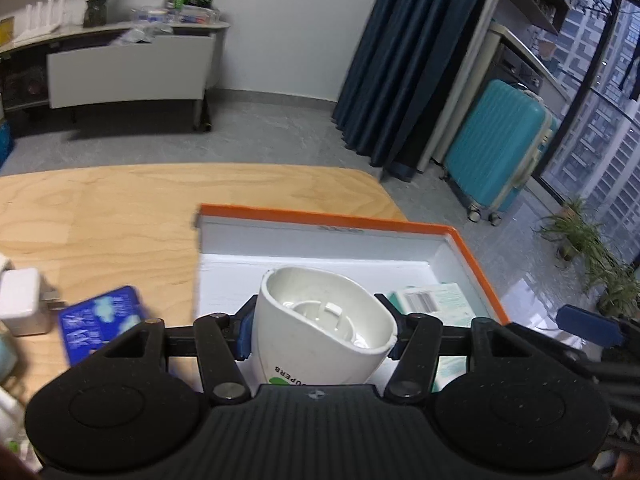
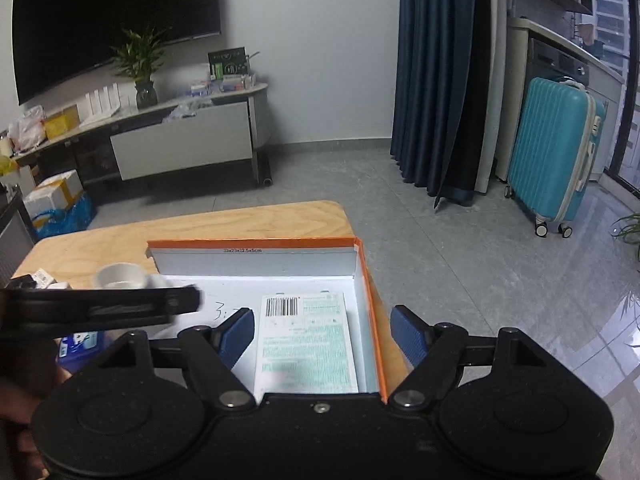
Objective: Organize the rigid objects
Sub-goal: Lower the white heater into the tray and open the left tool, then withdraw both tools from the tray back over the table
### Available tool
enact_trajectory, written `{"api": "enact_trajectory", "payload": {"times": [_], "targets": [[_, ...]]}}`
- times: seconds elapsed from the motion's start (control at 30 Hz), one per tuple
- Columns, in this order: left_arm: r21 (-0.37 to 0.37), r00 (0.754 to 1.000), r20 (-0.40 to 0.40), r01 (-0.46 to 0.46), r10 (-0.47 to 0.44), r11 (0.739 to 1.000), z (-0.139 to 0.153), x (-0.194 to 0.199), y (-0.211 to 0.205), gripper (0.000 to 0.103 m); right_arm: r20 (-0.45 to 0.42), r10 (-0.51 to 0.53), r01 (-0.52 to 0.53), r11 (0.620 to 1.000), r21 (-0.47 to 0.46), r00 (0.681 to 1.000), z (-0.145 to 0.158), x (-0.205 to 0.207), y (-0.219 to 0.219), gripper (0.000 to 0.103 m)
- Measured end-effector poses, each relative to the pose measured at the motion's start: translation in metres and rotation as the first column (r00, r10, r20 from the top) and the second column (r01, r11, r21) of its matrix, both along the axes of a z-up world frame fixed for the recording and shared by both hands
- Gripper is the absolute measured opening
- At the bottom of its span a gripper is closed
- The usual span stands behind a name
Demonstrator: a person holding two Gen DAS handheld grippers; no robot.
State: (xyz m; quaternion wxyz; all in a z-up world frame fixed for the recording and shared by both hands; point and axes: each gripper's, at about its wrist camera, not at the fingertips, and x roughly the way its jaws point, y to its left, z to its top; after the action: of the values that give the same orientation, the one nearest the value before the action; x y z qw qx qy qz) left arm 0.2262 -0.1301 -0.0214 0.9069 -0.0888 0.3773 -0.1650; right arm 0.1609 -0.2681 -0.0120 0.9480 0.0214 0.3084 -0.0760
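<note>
My left gripper (image 1: 320, 330) is shut on a white cup (image 1: 320, 328) with green print and holds it over the near left part of an open white box with an orange rim (image 1: 468, 248). A green-and-white flat packet with a barcode (image 1: 436, 300) lies in the box at the right. In the right wrist view the box (image 2: 364, 276) and the packet (image 2: 306, 344) lie ahead. My right gripper (image 2: 324, 338) is open and empty above the packet. The left gripper (image 2: 100, 308) with the cup (image 2: 120, 276) shows blurred at the left.
The box stands on a wooden table (image 1: 100, 208) near its right edge. A blue packet (image 1: 100, 324) and a white charger (image 1: 22, 300) lie on the table left of the box. A teal suitcase (image 2: 556, 156), curtains and a low cabinet stand beyond.
</note>
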Motion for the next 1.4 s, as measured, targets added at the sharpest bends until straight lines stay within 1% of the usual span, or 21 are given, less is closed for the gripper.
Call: {"api": "enact_trajectory", "payload": {"times": [0.03, 0.07, 0.13, 0.2, 0.23, 0.3, 0.37, 0.43, 0.57, 0.7, 0.93, 1.17, 1.4], "targets": [[-0.009, 1.0, -0.004, 0.006, -0.006, 1.0, 0.0, 0.0, -0.001, 0.06, 0.001, 0.003, -0.003, 1.0, -0.002, 1.0, 0.001, -0.003, 0.001, 0.089], [-0.01, 1.0, 0.002, 0.004, -0.004, 1.0, 0.001, -0.001, -0.002, 0.072, 0.002, 0.003, -0.003, 1.0, 0.001, 1.0, 0.002, -0.006, 0.002, 0.089], [-0.005, 1.0, 0.013, 0.007, -0.007, 1.0, 0.004, -0.006, -0.002, 0.085, 0.011, 0.002, -0.002, 1.0, 0.007, 1.0, 0.005, -0.011, 0.005, 0.089], [0.001, 1.0, 0.027, 0.012, -0.012, 1.0, 0.008, -0.012, 0.001, 0.088, 0.019, 0.0, 0.0, 1.0, 0.017, 1.0, 0.008, -0.017, 0.007, 0.089], [0.004, 1.0, 0.023, 0.014, -0.014, 1.0, 0.009, -0.015, 0.003, 0.091, 0.023, 0.003, -0.003, 1.0, 0.023, 1.0, 0.01, -0.018, 0.008, 0.089], [0.009, 1.0, 0.021, 0.004, -0.005, 1.0, 0.013, -0.022, 0.01, 0.092, 0.029, 0.005, -0.006, 1.0, 0.024, 1.0, 0.013, -0.022, 0.013, 0.089], [0.024, 1.0, 0.023, -0.009, 0.009, 1.0, 0.018, -0.03, 0.018, 0.1, 0.03, 0.009, -0.009, 1.0, 0.023, 1.0, 0.015, -0.028, 0.017, 0.089], [0.041, 0.999, 0.025, -0.023, 0.022, 0.999, 0.021, -0.037, 0.023, 0.102, 0.032, 0.011, -0.012, 1.0, 0.022, 0.999, 0.016, -0.033, 0.021, 0.09], [0.074, 0.998, 0.014, -0.058, 0.057, 0.996, 0.026, -0.05, 0.034, 0.103, 0.021, 0.018, -0.019, 0.999, 0.043, 1.0, 0.014, -0.044, 0.028, 0.09], [0.121, 0.998, 0.01, -0.068, 0.068, 0.99, 0.028, -0.064, 0.041, 0.103, 0.009, 0.045, -0.045, 0.998, 0.051, 0.999, 0.012, -0.053, 0.039, 0.091], [0.126, 0.995, -0.003, -0.095, 0.096, 0.987, 0.026, -0.081, 0.058, 0.103, 0.009, 0.076, -0.076, 0.996, 0.051, 0.997, 0.016, -0.062, 0.055, 0.091], [0.149, 0.993, 0.021, -0.116, 0.114, 0.982, 0.031, -0.097, 0.071, 0.103, 0.006, 0.119, -0.119, 0.992, 0.045, 0.993, 0.018, -0.066, 0.074, 0.091], [0.166, 0.987, 0.027, -0.158, 0.156, 0.973, 0.031, -0.109, 0.091, 0.103, -0.009, 0.173, -0.172, 0.984, 0.042, 0.985, 0.016, -0.064, 0.099, 0.091]]}}
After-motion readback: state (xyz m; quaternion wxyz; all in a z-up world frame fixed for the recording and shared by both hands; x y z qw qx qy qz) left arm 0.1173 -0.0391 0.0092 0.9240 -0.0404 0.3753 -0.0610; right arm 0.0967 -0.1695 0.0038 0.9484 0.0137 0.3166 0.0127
